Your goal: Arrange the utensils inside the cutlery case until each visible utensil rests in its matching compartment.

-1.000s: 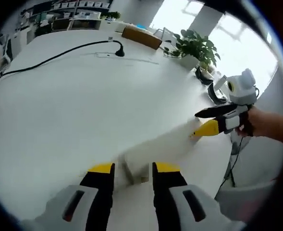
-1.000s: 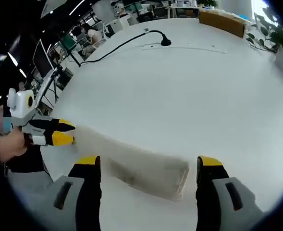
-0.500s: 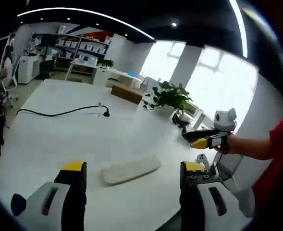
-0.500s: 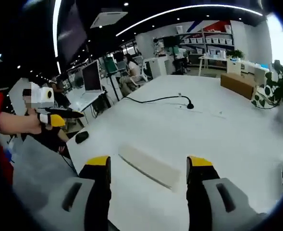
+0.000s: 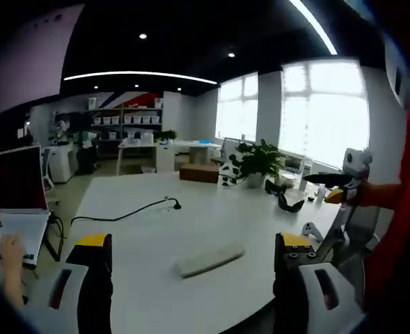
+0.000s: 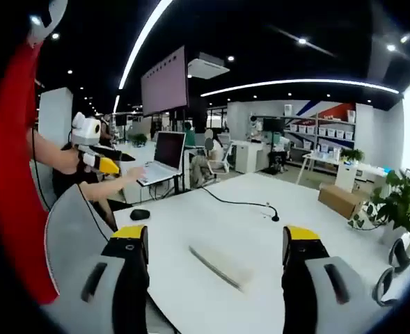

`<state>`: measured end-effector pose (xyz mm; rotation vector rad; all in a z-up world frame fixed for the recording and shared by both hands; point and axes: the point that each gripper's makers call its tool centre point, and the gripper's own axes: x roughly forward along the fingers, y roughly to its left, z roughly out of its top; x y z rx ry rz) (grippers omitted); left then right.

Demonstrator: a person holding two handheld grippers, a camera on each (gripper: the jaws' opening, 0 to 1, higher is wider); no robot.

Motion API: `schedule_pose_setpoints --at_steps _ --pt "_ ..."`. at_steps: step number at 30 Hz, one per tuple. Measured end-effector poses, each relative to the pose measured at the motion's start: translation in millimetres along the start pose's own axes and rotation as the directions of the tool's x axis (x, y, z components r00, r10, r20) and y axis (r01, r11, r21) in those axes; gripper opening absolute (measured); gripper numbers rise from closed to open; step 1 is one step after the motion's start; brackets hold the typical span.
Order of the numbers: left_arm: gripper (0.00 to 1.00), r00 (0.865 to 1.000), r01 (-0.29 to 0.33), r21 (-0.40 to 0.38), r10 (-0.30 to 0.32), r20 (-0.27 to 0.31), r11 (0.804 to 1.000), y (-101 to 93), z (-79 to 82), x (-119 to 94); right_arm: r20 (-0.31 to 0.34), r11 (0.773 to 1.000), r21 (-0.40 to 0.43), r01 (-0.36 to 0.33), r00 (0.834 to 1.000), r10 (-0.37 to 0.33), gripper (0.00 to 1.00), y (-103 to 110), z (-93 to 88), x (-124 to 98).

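The closed white cutlery case lies flat near the near edge of the white table, untouched. Both the left gripper and right gripper hang well above it, jaws wide apart. A black cable trails across the table beyond.

Right gripper view: the right gripper has its yellow-tipped jaws spread wide, holding nothing. Between them, farther off, a pale, flat, closed oblong cutlery case lies on the large white table. A black cable runs across the table beyond it. At left, the left gripper is raised clear of the table. A black computer mouse sits near the table's left edge.
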<state>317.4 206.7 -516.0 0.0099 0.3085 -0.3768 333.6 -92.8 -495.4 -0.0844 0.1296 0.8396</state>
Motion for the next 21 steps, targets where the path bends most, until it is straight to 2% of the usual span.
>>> schedule_pose_setpoints --at_steps 2,3,6,9,11,15,18,21 --pt "1.0 0.999 -0.041 -0.009 0.041 0.014 0.999 5.9 -3.6 -19 0.048 0.999 0.046 -0.007 0.999 0.005 0.83 8 8.1 -9" --pt "1.0 0.996 -0.085 -0.023 0.086 0.023 0.996 13.1 -6.0 -29 0.063 0.998 0.068 0.003 0.998 -0.007 0.84 10 9.1 -13" --pt "1.0 0.99 -0.138 -0.06 0.14 0.032 0.989 22.0 -9.5 -43 0.07 0.995 0.094 0.017 0.997 -0.024 0.83 12 6.5 -15" --pt "1.0 0.99 -0.128 -0.044 0.13 0.051 0.991 19.8 -8.1 -46 0.069 0.993 0.116 0.011 0.997 -0.019 0.82 16 5.9 -13" --pt "1.0 0.991 -0.123 -0.03 0.124 0.054 0.992 20.1 -8.8 -44 0.054 0.995 0.101 0.011 0.998 -0.017 0.83 20 6.1 -11" --pt "1.0 0.995 -0.089 -0.037 0.091 0.051 0.995 21.7 -11.6 -28 0.036 0.997 0.065 0.048 0.998 -0.05 0.84 20 14.3 -7" --pt "1.0 0.996 -0.07 -0.008 0.07 0.063 0.998 19.4 -10.1 -22 0.045 0.995 0.062 0.073 0.996 -0.076 0.85 22 25.0 -6" --pt "1.0 0.996 -0.067 -0.006 0.067 0.066 0.998 21.0 -14.7 -21 0.023 0.996 0.043 0.083 0.996 -0.084 0.85 24 20.1 -2"
